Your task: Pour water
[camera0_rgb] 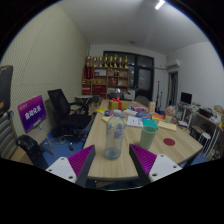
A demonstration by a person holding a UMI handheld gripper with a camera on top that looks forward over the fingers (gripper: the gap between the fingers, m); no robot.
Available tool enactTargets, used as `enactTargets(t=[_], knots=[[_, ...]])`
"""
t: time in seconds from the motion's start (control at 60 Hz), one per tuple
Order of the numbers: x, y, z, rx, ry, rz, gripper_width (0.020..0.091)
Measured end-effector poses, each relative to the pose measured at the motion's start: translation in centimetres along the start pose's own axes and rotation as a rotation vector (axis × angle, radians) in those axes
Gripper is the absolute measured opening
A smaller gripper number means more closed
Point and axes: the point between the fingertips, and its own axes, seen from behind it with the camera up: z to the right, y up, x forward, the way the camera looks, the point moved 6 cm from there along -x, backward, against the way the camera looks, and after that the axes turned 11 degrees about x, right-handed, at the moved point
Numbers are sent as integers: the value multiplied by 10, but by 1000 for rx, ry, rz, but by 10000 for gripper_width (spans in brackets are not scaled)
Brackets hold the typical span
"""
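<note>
A clear plastic water bottle [115,135] stands upright on the wooden table [172,152], just ahead of my fingers and slightly left of the middle of the gap. To its right and a little farther off stands a green cup [149,133]. My gripper [113,160] is open, its purple pads [143,160] spread wide on either side with nothing between them. The bottle stands on its own, untouched by either finger.
The long table carries several boxes, bottles and papers farther back [120,103]. Black office chairs [66,112] stand to the left on blue flooring. A shelf with goods [108,75] lines the far wall. More desks and a monitor [187,99] sit at the right.
</note>
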Motion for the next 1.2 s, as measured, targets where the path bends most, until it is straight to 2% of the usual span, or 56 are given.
enactTargets(t=[0.167,0.317,0.517,0.55,0.583,0.733,0.8,0.817,0.883,0.95,1.05,1.167,1.2], knots=[[92,-13,15,-3,53,6,770],[146,-21,20,-9,74,12,768],[195,-2,20,-13,105,90,755],[198,2,16,-20,115,98,745],[201,2,14,-24,123,98,650],[208,1,18,-15,156,122,564],[211,1,19,-15,174,97,541],[212,1,20,-14,176,86,495],[217,3,22,15,184,42,455],[219,8,18,56,214,-15,449],[215,51,21,304,283,-14,452],[198,115,30,861,392,-52,449],[218,114,53,1012,435,-67,450]])
